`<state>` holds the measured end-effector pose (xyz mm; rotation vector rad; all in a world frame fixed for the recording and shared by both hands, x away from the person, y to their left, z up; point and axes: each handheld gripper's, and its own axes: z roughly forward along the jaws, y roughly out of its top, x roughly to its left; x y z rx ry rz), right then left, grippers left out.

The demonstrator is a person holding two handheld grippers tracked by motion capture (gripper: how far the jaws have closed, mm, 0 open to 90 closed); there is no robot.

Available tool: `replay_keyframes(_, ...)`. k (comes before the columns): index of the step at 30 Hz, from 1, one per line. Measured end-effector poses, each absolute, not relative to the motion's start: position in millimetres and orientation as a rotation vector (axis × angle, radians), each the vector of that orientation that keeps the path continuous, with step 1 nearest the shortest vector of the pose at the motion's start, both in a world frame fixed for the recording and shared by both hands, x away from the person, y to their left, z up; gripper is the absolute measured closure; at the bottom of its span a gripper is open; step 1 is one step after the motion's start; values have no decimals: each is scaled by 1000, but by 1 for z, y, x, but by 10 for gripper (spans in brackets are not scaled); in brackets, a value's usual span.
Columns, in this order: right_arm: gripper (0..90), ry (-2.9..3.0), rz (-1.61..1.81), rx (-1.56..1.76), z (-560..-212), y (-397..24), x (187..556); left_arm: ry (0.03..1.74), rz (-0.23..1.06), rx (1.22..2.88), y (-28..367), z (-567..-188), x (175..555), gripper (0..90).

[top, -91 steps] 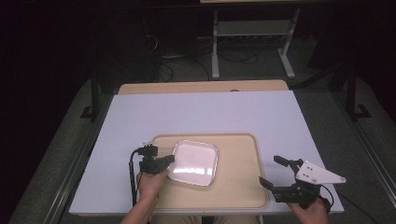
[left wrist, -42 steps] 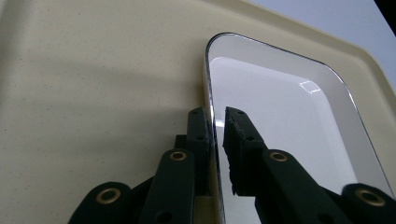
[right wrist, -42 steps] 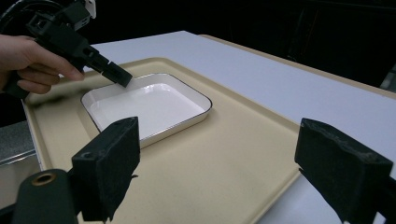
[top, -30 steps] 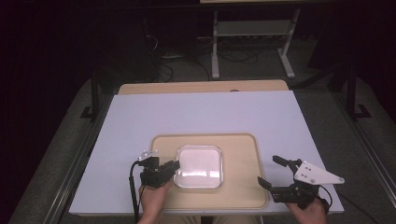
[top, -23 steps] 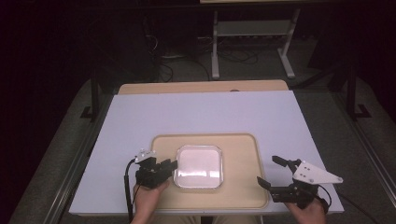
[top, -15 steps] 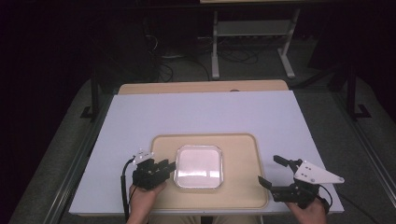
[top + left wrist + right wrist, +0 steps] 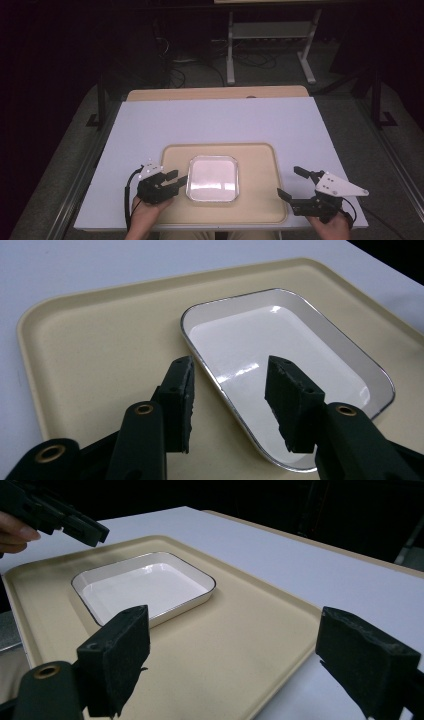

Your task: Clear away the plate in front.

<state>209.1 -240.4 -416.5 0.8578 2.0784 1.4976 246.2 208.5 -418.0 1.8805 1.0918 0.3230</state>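
A white square dish [image 7: 212, 178] with a thin dark rim lies flat in the middle of a beige tray [image 7: 255, 200]. My left gripper [image 7: 176, 179] is open at the dish's left edge. In the left gripper view [image 7: 230, 390] one jaw hangs over the tray [image 7: 100, 340] and the other over the dish [image 7: 280, 340], with the rim between them. My right gripper [image 7: 291, 183] stands wide open at the tray's right edge, holding nothing. Its own view [image 7: 245, 665] looks across the tray [image 7: 225, 645] to the dish [image 7: 145, 585] and the left gripper [image 7: 55, 515].
The tray sits near the front edge of a white table [image 7: 150, 130] with a wooden strip [image 7: 215, 93] along its far side. Beyond it, on the dark floor, stand a metal rack [image 7: 270, 30] and loose cables.
The dish, askew three seconds ago, now lies square on the tray. Over the past second my left gripper has drawn slightly left from it. The right gripper has barely shifted.
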Motion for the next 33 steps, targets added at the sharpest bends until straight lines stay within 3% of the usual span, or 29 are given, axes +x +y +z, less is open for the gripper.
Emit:
replay_keyframes(24, 134, 2073, 1480, 886, -419, -244, 211, 863, 389, 1894, 241, -403, 246, 430)
replay_keyframes(33, 134, 2076, 1477, 885, -419, -244, 211, 824, 400, 1867, 252, -401, 244, 353)
